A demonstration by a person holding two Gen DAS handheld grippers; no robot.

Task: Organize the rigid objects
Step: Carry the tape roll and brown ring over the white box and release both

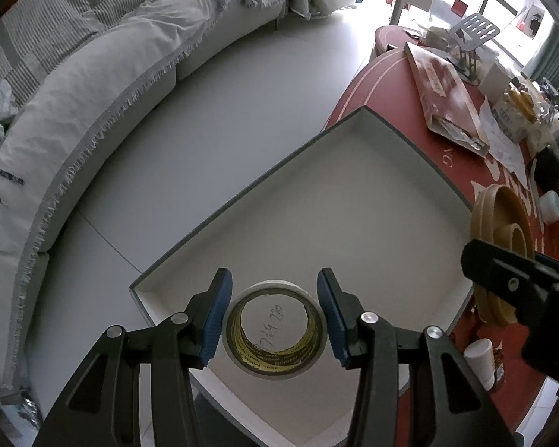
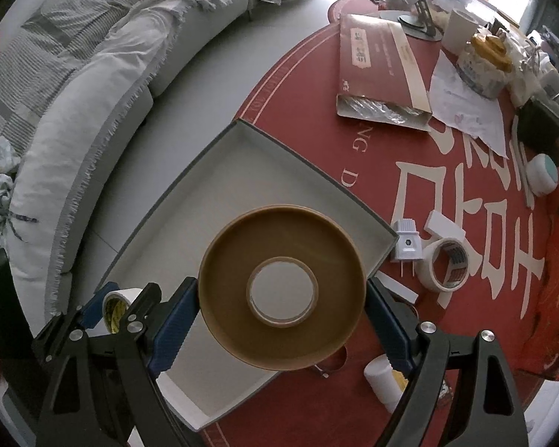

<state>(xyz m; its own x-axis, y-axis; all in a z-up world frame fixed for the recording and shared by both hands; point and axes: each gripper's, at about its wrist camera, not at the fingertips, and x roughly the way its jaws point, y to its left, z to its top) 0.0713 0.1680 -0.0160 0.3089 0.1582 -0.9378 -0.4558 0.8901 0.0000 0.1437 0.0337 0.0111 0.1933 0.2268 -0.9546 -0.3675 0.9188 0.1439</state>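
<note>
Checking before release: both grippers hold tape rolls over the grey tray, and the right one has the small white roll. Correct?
Not quite. The right gripper holds the large brown tape roll, as the right wrist view shows. The small white roll sits in the left gripper. Both are over the grey tray.

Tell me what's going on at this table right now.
A person is tidying with a gripper in each hand. The left gripper holds a small white tape roll over the near corner of a shallow grey tray. The right gripper clamps a large brown tape roll, also above the tray. Another white tape roll, a white plug adapter and other clutter sit on the red table.
</note>
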